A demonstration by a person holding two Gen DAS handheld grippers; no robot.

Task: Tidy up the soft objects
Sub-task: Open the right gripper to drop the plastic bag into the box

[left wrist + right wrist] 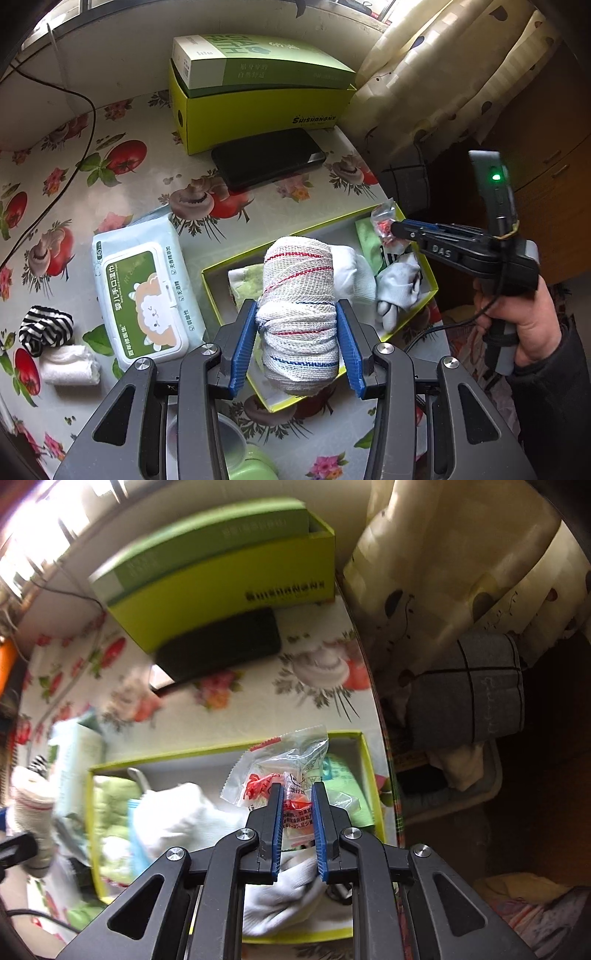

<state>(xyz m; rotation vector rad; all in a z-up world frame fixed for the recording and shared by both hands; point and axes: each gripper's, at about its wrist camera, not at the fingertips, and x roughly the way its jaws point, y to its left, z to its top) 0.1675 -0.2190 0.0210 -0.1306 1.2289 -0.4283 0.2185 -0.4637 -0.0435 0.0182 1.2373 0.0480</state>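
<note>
Blue-padded jaws of the left gripper [297, 332] stand wide apart because they clamp a fat rolled towel [299, 314], white mesh with red and blue stripes, pressed on both flanks and hanging over the near end of the yellow-rimmed tray [430, 271]. To finish this well, I would lower the roll into the bare patch at the tray's 7 o'clock end, beside the green cloth [245, 282] and white socks [354, 275], and only spread the jaws once it rests on the floor, so it does not tip over the rim. At 3 o'clock in the left view, the right gripper [297, 814] is nearly closed, pinching a clear crinkly packet [280, 771] with red contents above the tray's far end. Outside the tray, at 9 o'clock, a striped sock [44, 328] and a white rolled cloth [70, 365] lie beside the wet-wipes pack [146, 291].
</note>
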